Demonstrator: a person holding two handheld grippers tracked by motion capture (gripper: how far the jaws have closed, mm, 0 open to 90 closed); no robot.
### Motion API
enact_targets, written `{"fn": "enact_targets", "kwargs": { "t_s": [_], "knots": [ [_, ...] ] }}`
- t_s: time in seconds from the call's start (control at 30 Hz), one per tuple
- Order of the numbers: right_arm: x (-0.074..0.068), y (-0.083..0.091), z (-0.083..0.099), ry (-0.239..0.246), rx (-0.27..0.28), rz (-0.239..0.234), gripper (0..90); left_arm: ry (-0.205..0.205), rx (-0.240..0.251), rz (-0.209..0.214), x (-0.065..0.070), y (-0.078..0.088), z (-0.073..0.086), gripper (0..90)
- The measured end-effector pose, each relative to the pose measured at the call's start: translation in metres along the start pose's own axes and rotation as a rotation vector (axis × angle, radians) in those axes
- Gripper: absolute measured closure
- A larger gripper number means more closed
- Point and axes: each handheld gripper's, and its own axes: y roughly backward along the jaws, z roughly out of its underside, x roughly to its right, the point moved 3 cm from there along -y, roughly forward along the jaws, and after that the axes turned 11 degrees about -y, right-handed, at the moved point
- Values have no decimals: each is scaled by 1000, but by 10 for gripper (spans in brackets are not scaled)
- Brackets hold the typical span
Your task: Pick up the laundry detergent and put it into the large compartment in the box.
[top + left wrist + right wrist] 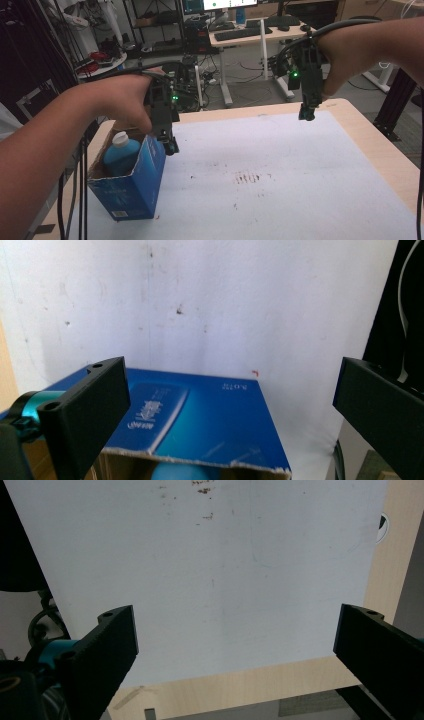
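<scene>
The left tool (170, 145) is hanging released just over the open blue box (131, 185) at the surface's (300, 200) near left corner — judging by that, it is lining up on the bottle (121, 152) inside, and needs to descend. The right tool (306, 114) is hovering released, well apart. The bottle's body is sitting hidden behind cardboard.

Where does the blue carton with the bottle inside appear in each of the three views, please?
High view: blue carton at lower left, on the white mat, beneath the left hand-held gripper.
Left gripper view: bottom centre, between the open jaws.
Right gripper view: not in it.
Shared landmark: the white mat.
</scene>
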Motion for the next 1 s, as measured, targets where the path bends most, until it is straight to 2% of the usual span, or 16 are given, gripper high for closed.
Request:
{"fn": "enact_targets", "kwargs": {
  "t_s": [0.13,0.3,0.43,0.7,1.0],
  "knots": [
    [1,1,2,10,9,0,31,-6,15,5,-3,-6,-6,17],
    [5,0,5,6,8,1,30,-2,6,15,-7,-11,-9,17],
    [4,-1,7,-3,13,2,30,-6,6,12,-6,-12,-11,17],
    [-2,0,4,13,10,7,31,2,7,11,-6,-10,-10,17],
    [-2,1,5,11,13,7,31,-4,7,7,-5,-10,-10,17]
  ]
}}
